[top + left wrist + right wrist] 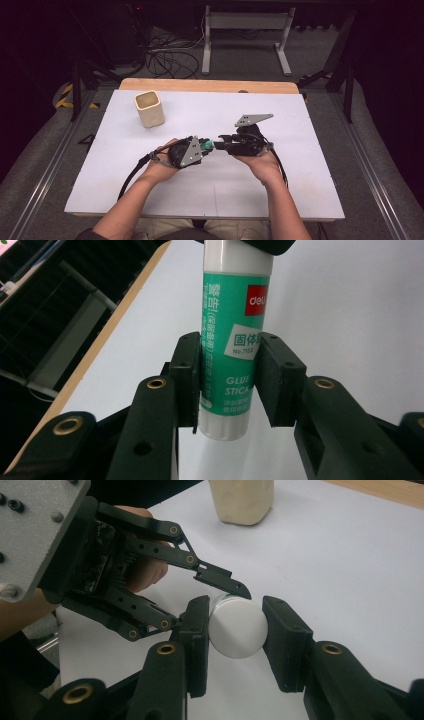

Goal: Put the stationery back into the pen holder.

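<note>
Work in hand: we judge this to be uncapping a glue stick [232,345], held in the air between both grippers above the white table [300,190].
Glue stick: green label, white ends; in the high view it lies level between the two tools, a little way above the table's middle.
Left gripper [202,146]: its jaws are clamped on the green-labelled body, the pads [186,375] pressing both sides near the bottom end.
Right gripper [220,144]: closed around the white end of the stick [237,627], which faces its camera as a round disc; we take that end for the cap, though no seam is visible.
Done so far: the stick is off the table and gripped at both ends.
Left to do: in our reading, the cap has not yet come off; a pull or twist apart would be next.
Nearby: a cream square cup [149,108] stands upright at the far left of the table, well apart from the hands, possibly where something ends up.
</note>
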Motion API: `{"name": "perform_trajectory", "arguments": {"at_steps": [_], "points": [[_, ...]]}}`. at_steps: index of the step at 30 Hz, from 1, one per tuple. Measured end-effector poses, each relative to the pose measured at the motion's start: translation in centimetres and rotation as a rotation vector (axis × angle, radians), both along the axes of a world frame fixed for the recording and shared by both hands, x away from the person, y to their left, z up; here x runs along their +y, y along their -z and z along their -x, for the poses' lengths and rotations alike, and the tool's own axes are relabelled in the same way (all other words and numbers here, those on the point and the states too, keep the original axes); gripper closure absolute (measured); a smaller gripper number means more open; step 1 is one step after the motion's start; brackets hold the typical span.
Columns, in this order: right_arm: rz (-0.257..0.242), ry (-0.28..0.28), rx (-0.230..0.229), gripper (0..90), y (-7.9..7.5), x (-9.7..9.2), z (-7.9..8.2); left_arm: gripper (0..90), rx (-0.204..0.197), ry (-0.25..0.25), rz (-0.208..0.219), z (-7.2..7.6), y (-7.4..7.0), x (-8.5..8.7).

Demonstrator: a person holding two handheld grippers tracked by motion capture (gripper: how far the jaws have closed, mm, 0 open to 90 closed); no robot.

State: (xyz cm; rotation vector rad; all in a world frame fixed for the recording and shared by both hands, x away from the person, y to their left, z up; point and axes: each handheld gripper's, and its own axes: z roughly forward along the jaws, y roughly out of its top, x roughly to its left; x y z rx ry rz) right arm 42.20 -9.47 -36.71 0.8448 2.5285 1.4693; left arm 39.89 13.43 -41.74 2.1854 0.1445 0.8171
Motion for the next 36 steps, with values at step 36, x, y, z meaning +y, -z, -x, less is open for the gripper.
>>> {"name": "perform_trajectory", "arguments": {"at_steps": [36], "points": [[-0.142,0.040,-0.104,42.0,-0.3,-2.7,-0.2,65.4,0.086,-0.044,0.219,-1.3,-1.6,2.4]]}}
